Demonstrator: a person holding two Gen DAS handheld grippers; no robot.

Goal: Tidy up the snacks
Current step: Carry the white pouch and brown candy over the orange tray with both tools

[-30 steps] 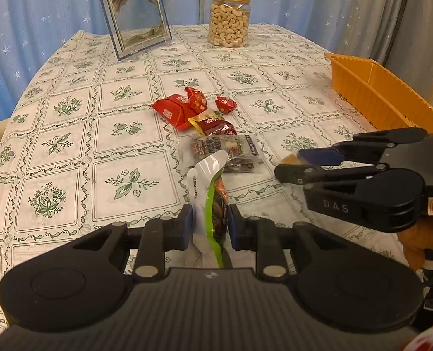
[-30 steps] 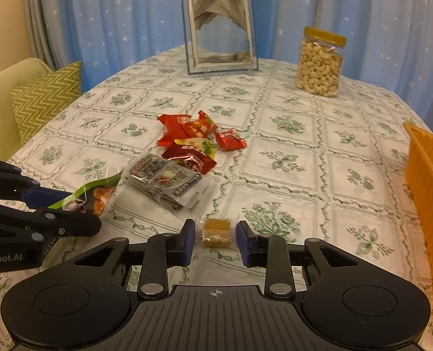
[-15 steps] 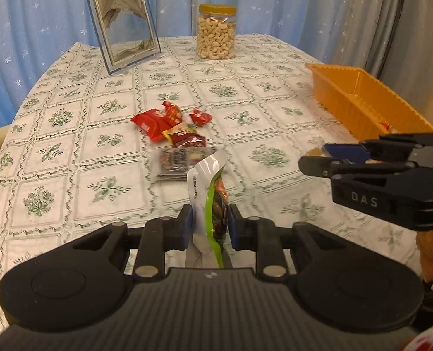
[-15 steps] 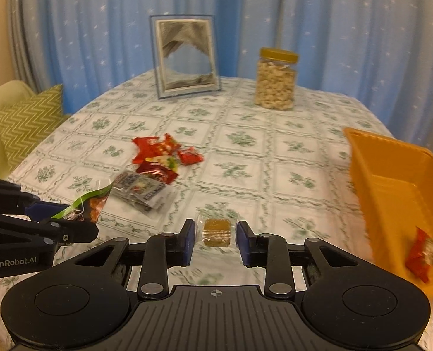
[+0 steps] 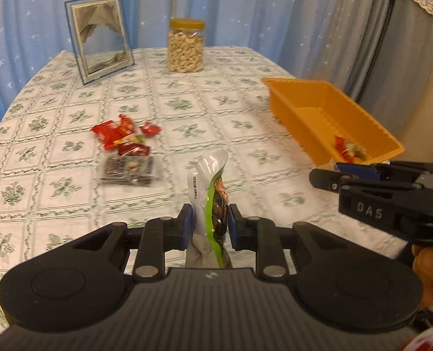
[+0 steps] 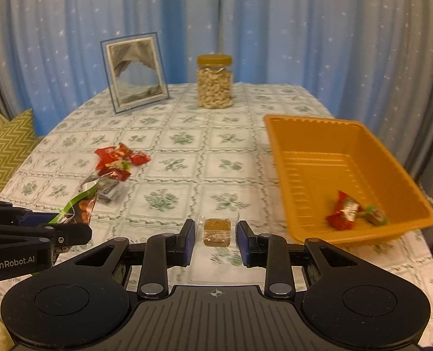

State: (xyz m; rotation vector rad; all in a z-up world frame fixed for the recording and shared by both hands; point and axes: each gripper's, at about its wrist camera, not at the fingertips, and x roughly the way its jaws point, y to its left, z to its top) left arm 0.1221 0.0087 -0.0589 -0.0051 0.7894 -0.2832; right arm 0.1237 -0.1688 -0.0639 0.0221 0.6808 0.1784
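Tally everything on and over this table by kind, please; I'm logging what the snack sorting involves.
Snack packets: 9 (pile about 5, blurred; orange tray 2; green pouch in left gripper; brown sweet in right gripper)
Cashew jar: 1
Picture frame: 1
Orange tray: 1
Total: 12

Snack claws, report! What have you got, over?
Left claw shut on green-edged snack pouch. Right claw shut on clear-wrapped brown square. Orange tray ahead, nothing in the way.

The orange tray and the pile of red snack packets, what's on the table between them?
Nothing: in the right wrist view, only bare tablecloth lies between the orange tray and the red snack packets.
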